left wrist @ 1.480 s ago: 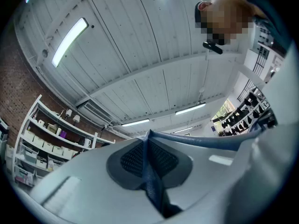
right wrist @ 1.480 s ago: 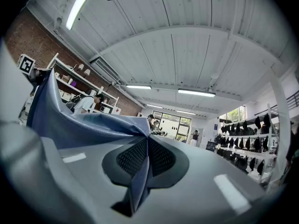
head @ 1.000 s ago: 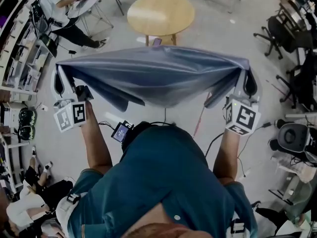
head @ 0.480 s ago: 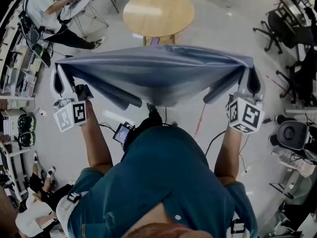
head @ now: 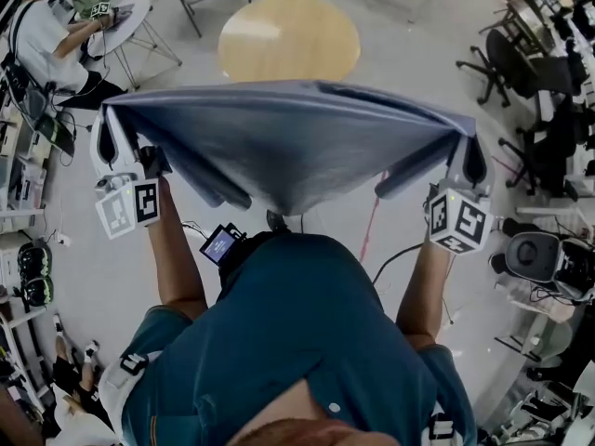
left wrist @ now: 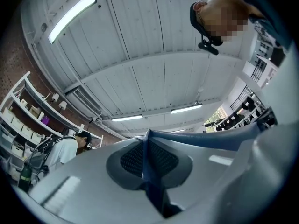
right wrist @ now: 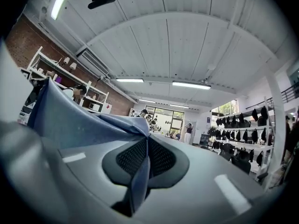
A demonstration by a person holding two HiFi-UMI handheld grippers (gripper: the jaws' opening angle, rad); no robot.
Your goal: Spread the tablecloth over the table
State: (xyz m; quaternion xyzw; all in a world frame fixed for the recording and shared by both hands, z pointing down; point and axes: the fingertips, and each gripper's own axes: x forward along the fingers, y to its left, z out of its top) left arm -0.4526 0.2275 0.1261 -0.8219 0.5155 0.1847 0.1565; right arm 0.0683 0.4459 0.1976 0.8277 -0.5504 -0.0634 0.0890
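The tablecloth (head: 297, 142) is up in the air and not on the table yet. It hangs stretched wide in front of the person, and its middle sags down like a hammock.

The left gripper (head: 105, 124) has one top corner and the right gripper (head: 468, 137) has the other. In the left gripper view the jaws are squeezed together, with a thin fold of the blue cloth pinched between them. The right gripper view shows the same thing: jaws pressed tight on a fold of cloth.

The round wooden table (head: 288, 37) stands farther ahead, past the top edge of the cloth. Its top is bare, and the cloth does not touch it.

So the first part looks done: the cloth is picked up and opened out. I think the rest is left to do: bring the cloth over the table, lower it, let go of the corners and make it lie flat.

Farther out, a seated person (head: 42, 35) is on the left, and office chairs (head: 521, 63) stand on the right.
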